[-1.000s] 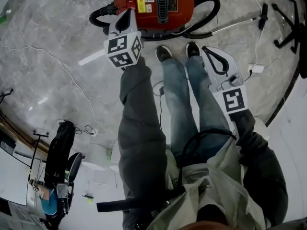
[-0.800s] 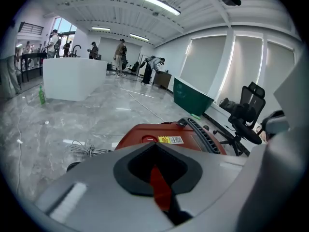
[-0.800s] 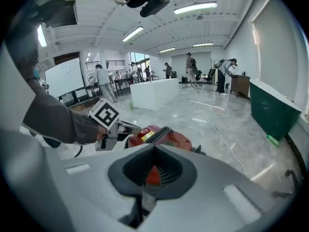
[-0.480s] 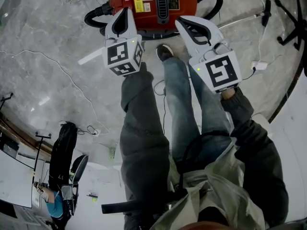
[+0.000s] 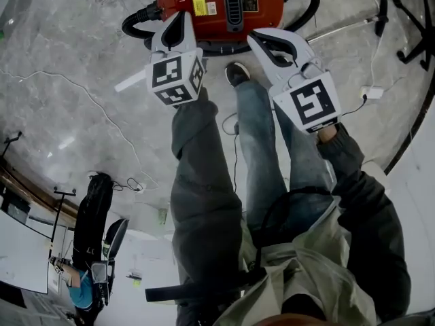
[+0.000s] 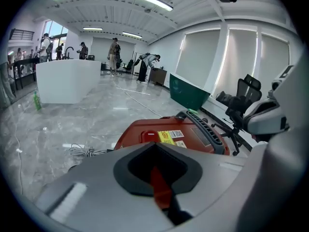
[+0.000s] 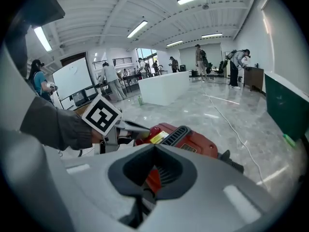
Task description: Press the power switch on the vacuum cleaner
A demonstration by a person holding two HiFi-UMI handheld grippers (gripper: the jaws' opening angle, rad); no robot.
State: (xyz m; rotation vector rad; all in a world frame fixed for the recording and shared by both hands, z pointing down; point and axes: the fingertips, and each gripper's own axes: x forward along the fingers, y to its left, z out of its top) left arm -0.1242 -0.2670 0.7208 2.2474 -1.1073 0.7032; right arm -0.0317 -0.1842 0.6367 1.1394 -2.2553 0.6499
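Two grippers, left gripper and right gripper, we hold above the red vacuum cleaner on the floor. Their fingers are pressed together and empty, presumably as blunt tips for the power switch.

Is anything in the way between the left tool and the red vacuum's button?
No, nothing I can see. The left tool hangs shut right above the vacuum cleaner. The left gripper view shows the red button just past its tip, with only air between.
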